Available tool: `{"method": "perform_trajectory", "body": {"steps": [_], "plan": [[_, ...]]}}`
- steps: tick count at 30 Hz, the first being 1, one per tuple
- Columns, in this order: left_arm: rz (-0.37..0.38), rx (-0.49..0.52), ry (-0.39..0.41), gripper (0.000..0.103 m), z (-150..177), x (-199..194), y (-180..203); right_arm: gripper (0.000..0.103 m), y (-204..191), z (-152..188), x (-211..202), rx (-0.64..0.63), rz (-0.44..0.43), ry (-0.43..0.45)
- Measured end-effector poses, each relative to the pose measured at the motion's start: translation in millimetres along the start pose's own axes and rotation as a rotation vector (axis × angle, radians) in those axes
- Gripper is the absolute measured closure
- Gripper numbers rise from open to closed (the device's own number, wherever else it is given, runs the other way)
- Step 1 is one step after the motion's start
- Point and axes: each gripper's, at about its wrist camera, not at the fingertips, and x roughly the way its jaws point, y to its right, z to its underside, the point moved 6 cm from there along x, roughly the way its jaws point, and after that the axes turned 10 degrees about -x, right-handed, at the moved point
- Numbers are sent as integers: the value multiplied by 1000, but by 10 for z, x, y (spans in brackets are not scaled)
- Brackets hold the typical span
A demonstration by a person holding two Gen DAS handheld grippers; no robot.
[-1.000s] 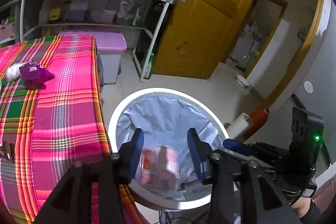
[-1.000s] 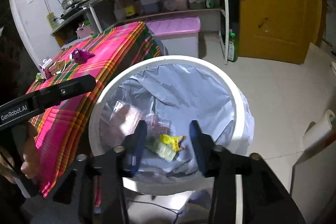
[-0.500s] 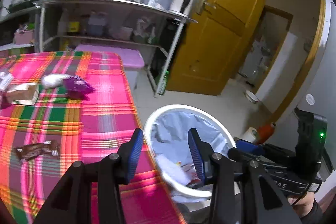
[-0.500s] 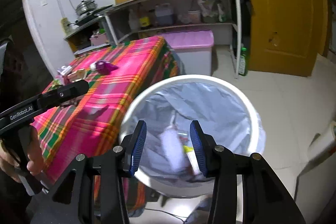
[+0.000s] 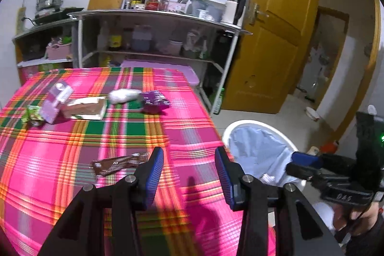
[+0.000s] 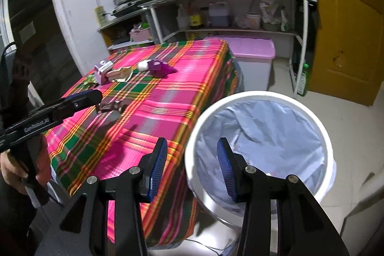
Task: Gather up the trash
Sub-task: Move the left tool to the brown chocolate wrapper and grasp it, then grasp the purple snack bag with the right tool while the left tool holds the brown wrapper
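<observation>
My left gripper (image 5: 189, 174) is open and empty above the pink plaid table (image 5: 72, 136). A brown wrapper (image 5: 117, 163) lies just left of its fingertips. Farther back lie a purple packet (image 5: 154, 102), a white wad (image 5: 123, 95), a brown carton (image 5: 85, 108), a purple box (image 5: 56, 100) and a green wrapper (image 5: 31, 113). The white bin with a blue liner (image 5: 259, 150) stands to the right of the table. My right gripper (image 6: 192, 164) is open and empty, over the bin's (image 6: 264, 136) left rim.
Metal shelving (image 5: 153, 35) with bottles and jars stands behind the table. A pink-lidded storage box (image 6: 249, 59) sits under it. A yellow door (image 5: 271, 40) is at the right. A green bottle (image 6: 303, 80) stands on the tiled floor.
Both grippers have swung left from above the bin toward the table. The left one now hovers over the tablecloth near the brown wrapper. Both stay open.
</observation>
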Motion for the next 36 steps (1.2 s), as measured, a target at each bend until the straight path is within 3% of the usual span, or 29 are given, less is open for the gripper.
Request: {"method": "perform_trajectory", "body": {"steps": [10,17,21,26,30,32,34,36], "plan": [[-81,37,-24,53,-61,114,-458,59,-182,-141,153,-38,-36,-9],[-97,89,-114,52,-75,406,-657,59,-201,-226,244,-50,-43,-15],[-73,129,-205,52,18,577,-682,59,-220,-262,312,-55,-48,-21],[-129,176,-222,51,58,638,-679,59,-281,-306,374,-66,-57,-25],[-197,158,-203,75,36,614,-759,59,-321,-349,400,-71,-63,-25],[-197,137,-198,78,23,592,-799,59,-338,-385,409,-77,-63,-21],[-210,120,-192,87,15,571,-836,59,-355,-442,415,-84,-65,-16],[-202,83,-183,88,12,532,-875,59,-393,-525,433,-100,-65,-9]]}}
